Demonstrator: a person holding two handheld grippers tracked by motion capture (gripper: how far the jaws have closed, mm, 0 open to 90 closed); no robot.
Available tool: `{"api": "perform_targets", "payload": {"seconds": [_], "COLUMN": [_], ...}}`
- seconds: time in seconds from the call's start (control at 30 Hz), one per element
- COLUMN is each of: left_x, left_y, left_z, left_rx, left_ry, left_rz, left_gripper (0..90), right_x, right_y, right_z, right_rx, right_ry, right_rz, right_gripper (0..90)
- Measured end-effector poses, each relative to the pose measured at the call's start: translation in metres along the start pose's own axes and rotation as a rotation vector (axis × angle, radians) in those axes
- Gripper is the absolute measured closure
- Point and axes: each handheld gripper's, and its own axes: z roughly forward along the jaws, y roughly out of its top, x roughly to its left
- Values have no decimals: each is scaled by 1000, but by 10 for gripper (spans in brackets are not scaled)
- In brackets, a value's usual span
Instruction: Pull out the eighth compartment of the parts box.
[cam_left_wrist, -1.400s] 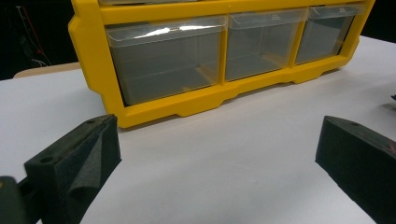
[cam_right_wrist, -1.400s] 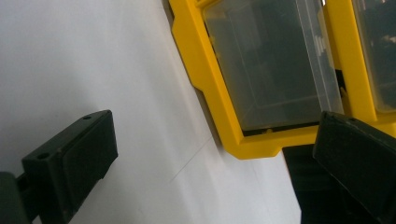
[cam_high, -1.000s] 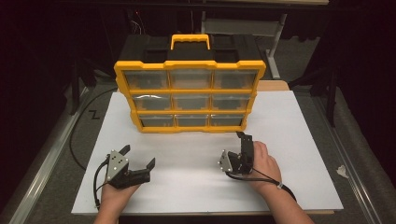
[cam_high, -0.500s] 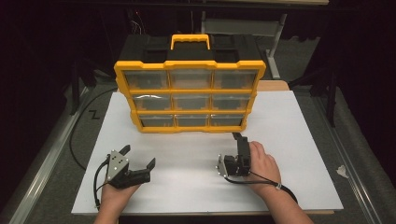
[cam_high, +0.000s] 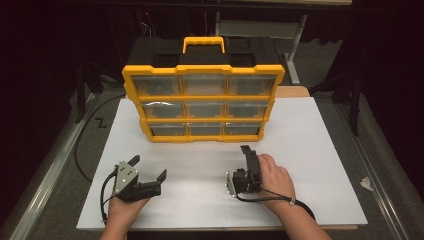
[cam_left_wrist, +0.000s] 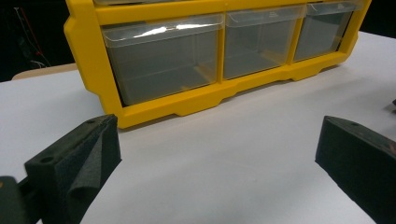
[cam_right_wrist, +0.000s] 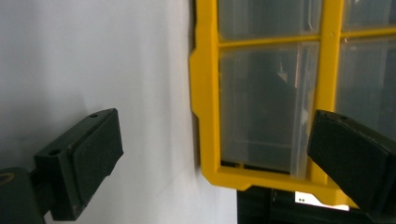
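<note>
A yellow organizer case (cam_high: 202, 92) with clear drawers and a yellow handle (cam_high: 202, 42) stands upright at the back middle of the white board (cam_high: 310, 150). My left gripper (cam_high: 148, 168) rests near the board's front left, open and holding nothing. The left gripper view looks between its jaws (cam_left_wrist: 215, 135) at the case's bottom row of drawers (cam_left_wrist: 161, 63). My right gripper (cam_high: 248, 155) is held on its side at the front middle, apart from the case. Its jaws (cam_right_wrist: 215, 130) are open and hold nothing, and the case's yellow frame (cam_right_wrist: 205, 93) lies ahead of them.
A black cable (cam_high: 82, 132) curves over the grey table left of the board. A metal rail (cam_high: 45, 185) runs along the table's left edge. A small crumpled scrap (cam_high: 366, 183) lies on the right side. A grey desk frame (cam_high: 260, 27) stands behind the case.
The right hand has drawn its gripper a little to the left and toward the person, still turned on its side. The left gripper has stayed put.
</note>
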Motion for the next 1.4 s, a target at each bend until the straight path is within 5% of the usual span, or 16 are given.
{"api": "perform_targets", "payload": {"seconds": [0.53,1.0,1.4], "left_x": [0,0,-1], "left_y": [0,0,0], "left_z": [0,1,0], "left_rx": [-6,0,5], "left_ry": [-10,-14,-14], "left_rz": [8,12,13], "left_gripper": [10,10,10], "right_x": [8,-25,-44], "right_y": [27,52,65], "right_z": [8,19,35], "right_rx": [-51,-74,-72], "right_ry": [-59,-156,-168], "right_rz": [-25,-9,6], "right_gripper": [184,371,545]}}
